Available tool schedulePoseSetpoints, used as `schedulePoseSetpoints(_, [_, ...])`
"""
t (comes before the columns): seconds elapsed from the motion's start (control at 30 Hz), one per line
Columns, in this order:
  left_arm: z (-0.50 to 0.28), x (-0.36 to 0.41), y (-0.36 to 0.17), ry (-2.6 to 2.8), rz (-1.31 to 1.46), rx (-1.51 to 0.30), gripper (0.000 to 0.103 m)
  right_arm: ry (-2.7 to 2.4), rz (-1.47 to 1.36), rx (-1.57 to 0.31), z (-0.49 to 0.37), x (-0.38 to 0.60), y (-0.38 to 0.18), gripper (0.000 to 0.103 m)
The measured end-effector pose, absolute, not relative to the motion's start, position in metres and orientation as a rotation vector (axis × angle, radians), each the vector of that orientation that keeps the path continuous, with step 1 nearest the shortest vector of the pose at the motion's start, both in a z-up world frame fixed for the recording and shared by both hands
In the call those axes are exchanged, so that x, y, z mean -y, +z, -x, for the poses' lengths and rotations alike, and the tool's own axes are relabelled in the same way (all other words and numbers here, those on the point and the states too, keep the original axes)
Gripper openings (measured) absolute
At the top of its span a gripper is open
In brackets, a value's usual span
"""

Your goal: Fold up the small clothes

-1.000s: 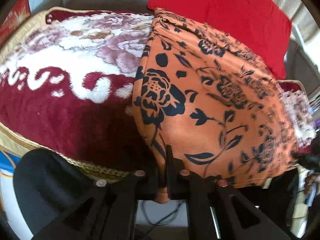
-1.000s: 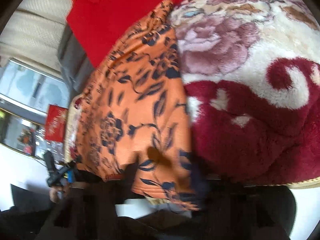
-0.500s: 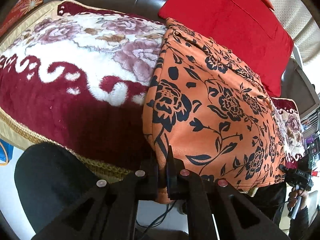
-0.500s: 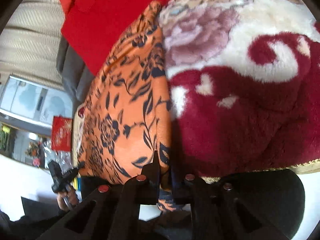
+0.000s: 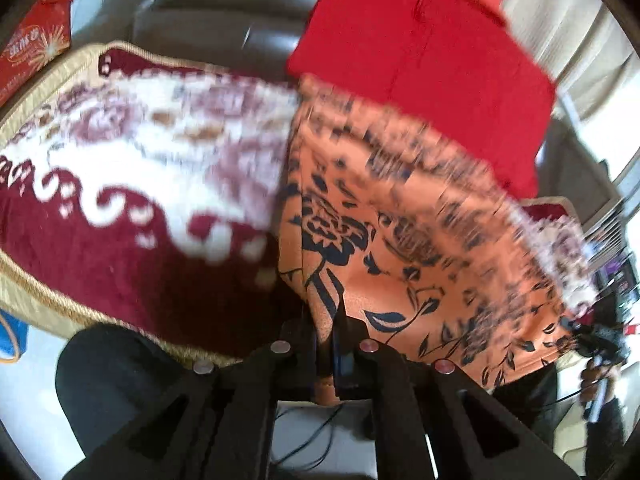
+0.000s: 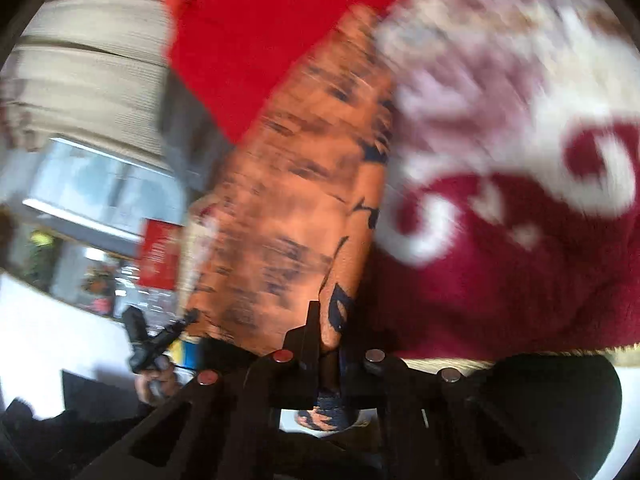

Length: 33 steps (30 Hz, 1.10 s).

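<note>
Your left gripper (image 5: pixel 326 340) sits at the bottom centre of the left wrist view, fingers pointing up the frame, and it is clamped tight on the near edge of the orange floral garment (image 5: pixel 400 232). The cloth runs straight up out of the pinch and fans toward the right of the frame, where its far lower corner meets your right gripper (image 5: pixel 596 344), seen small at the lower right with your hand wrapped round its handle. Much of the print is smeared by motion blur.

In the right wrist view your right gripper (image 6: pixel 329 344) is likewise at the bottom centre, its fingers pressed together on the orange floral garment (image 6: pixel 296 216), with a small tag of cloth poking out below the pinch. From there the fabric climbs up the middle of the frame. Your left gripper (image 6: pixel 160 340) shows at the lower left, gripped in your hand at the garment's other corner.

The garment lies over the maroon and white floral blanket (image 5: pixel 132 184), which fills the left half of the left view and the right half of the right view. A red cushion (image 5: pixel 432 64) sits behind the garment's far end, at the upper right of the left view.
</note>
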State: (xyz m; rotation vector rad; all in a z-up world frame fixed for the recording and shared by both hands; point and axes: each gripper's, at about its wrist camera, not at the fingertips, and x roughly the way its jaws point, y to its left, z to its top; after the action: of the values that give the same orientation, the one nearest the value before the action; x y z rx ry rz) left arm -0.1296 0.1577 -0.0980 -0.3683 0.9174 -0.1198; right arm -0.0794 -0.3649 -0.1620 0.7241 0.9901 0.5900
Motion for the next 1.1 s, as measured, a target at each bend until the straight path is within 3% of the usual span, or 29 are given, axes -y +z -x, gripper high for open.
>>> schedulePoseSetpoints(0.17, [0.117, -0.167, -0.147, -0.063, 0.426, -1.075, 0.006, 0.515, -0.756, -1.119, 0.071, 0.364, -0.210, 0.007])
schedulePoseSetpoints(0.37, [0.125, -0.164, -0.123, -0.095, 0.411, -0.964, 0.006, 0.581, -0.803, -0.989, 0.081, 0.368, -0.186, 0.007])
schedulePoseSetpoints(0.47, [0.113, -0.168, -0.164, -0.062, 0.469, -1.118, 0.006, 0.523, -0.823, -1.095, 0.069, 0.369, -0.219, 0.007])
schedulePoseSetpoints(0.6, [0.121, -0.164, -0.146, -0.083, 0.437, -1.043, 0.006, 0.562, -0.849, -1.051, 0.073, 0.364, -0.214, 0.007])
schedulePoseSetpoints(0.73, [0.107, -0.167, -0.170, -0.064, 0.437, -1.140, 0.006, 0.552, -0.850, -1.095, 0.067, 0.366, -0.226, 0.007])
schedulePoseSetpoints(0.9, [0.084, -0.157, -0.103, -0.159, 0.404, -0.975, 0.006, 0.671, -0.832, -0.999, 0.043, 0.356, -0.182, 0.007])
schedulePoseSetpoints(1.1, [-0.044, -0.177, -0.024, -0.197, 0.488, -0.691, 0.010, 0.699, -0.832, -0.674, -0.099, 0.371, -0.090, 0.007])
